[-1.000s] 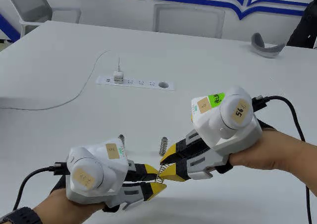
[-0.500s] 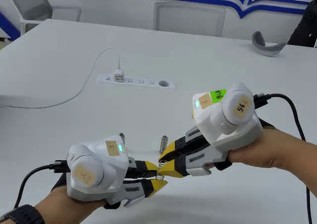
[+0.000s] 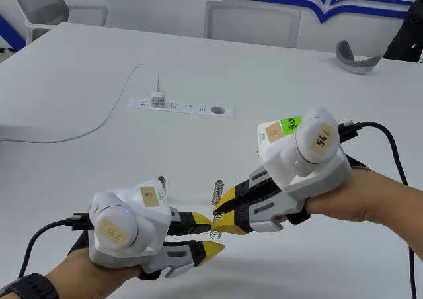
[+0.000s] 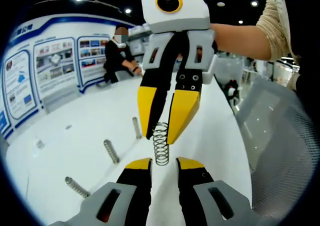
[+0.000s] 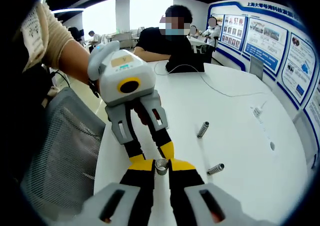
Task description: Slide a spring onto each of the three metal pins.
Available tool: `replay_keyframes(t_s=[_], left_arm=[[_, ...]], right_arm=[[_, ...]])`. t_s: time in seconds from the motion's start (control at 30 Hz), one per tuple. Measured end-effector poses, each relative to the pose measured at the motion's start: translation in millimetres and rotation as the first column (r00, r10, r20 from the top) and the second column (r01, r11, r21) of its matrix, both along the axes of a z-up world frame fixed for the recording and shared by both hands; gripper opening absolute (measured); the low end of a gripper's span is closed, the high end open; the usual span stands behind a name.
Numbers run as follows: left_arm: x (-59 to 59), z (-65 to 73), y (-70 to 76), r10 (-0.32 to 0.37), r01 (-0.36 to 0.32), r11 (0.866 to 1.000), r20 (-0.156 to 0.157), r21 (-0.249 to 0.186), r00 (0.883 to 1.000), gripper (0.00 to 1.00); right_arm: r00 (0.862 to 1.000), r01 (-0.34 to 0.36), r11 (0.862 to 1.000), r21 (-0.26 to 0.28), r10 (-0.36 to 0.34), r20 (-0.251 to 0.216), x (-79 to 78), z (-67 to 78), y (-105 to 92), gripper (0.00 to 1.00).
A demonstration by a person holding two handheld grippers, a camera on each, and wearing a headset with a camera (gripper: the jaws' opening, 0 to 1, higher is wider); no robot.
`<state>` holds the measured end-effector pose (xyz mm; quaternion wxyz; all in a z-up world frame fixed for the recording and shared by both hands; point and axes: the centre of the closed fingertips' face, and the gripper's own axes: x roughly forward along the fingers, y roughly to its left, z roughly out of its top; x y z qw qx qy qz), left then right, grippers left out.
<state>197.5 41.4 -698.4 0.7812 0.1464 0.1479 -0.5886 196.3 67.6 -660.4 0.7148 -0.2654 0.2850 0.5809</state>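
Observation:
A small steel spring (image 3: 215,233) hangs above the white table (image 3: 277,94), pinched at its top by my right gripper (image 3: 216,219). In the left gripper view the right gripper (image 4: 160,135) comes down from above, shut on the spring (image 4: 160,146). My left gripper (image 3: 207,233) is open, its yellow jaws either side of the spring's lower end. In the right gripper view the spring (image 5: 161,167) sits between the right gripper's tips (image 5: 161,164). On the table behind, two pins carry springs (image 4: 111,151) (image 4: 76,186); a third pin (image 4: 137,127) looks bare.
A white power strip (image 3: 180,107) with a plugged charger and a cable lies mid-table. A grey curved band (image 3: 357,61) rests at the far right. Mesh chairs (image 3: 251,24) stand past the far edge. People sit at the table's end (image 5: 172,41).
My left gripper has opened and let go of the spring, which it held with the right gripper before. The right gripper keeps its hold.

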Motion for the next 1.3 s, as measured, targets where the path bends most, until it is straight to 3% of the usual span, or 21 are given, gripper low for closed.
replay_keyframes(t_s=[0.6,1.3], left_arm=[[11.1,-0.8,21.1,0.082,-0.083,0.996,-0.028,-0.019,0.996,0.34],[22.4,0.9,44.7,0.159,-0.160,0.987,-0.032,-0.033,0.987,0.43]], right_arm=[[0.998,0.060,0.998,0.010,-0.060,0.024,15.8,10.1,-19.2,0.12],[0.988,0.147,0.989,0.020,-0.147,0.043,35.1,17.1,-46.5,0.12]])
